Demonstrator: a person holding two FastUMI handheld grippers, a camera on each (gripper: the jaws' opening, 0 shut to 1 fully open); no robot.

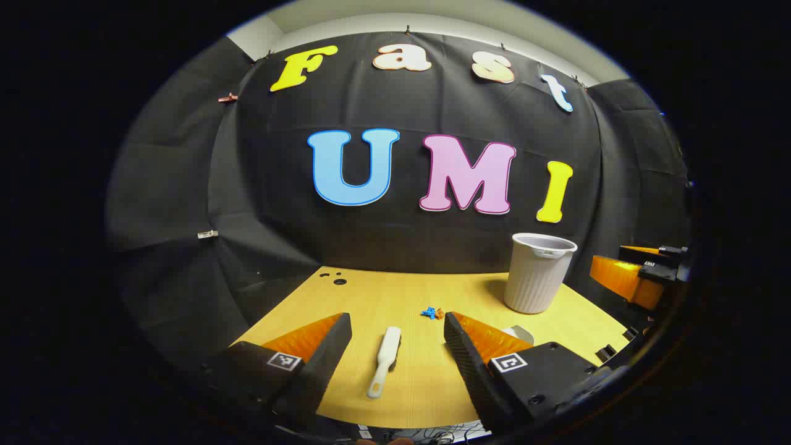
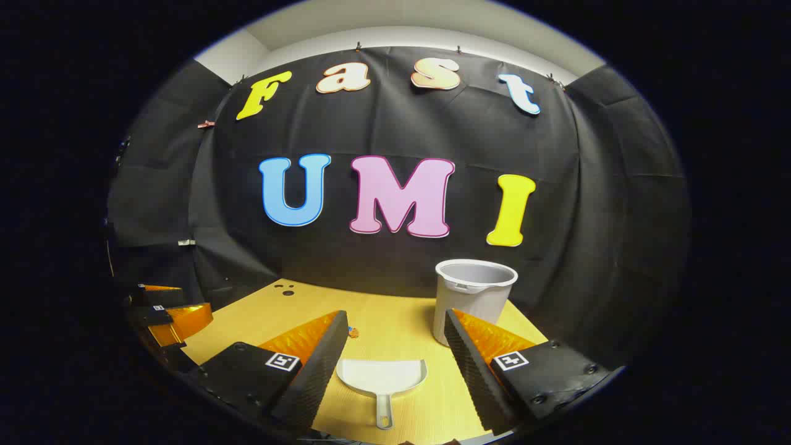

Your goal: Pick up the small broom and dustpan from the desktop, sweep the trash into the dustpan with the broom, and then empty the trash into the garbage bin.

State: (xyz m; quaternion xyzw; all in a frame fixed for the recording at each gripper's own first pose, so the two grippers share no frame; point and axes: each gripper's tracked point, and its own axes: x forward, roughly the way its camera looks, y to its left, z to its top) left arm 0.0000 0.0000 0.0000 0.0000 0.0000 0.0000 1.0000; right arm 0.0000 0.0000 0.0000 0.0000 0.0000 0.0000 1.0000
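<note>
Both grippers are hovering over the desktop (image 1: 401, 395) with jaws apart, gripping nothing. Beyond the right gripper (image 2: 395, 358), the garbage bin (image 2: 474, 295) is standing; the dustpan (image 2: 382, 378) is lying between its fingers. Between the left gripper (image 1: 397, 346) fingers the broom (image 1: 384, 360) is lying, trash (image 1: 432, 313) just beyond.

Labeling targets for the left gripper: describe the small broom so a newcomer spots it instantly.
Start at the yellow wooden desktop in front of the black cloth wall. In the left gripper view, the small broom lies flat on it between the open fingers of the left gripper, nearer than the blue-and-orange trash. It is a slim white stick shape, unlike the tall ribbed garbage bin.
</note>
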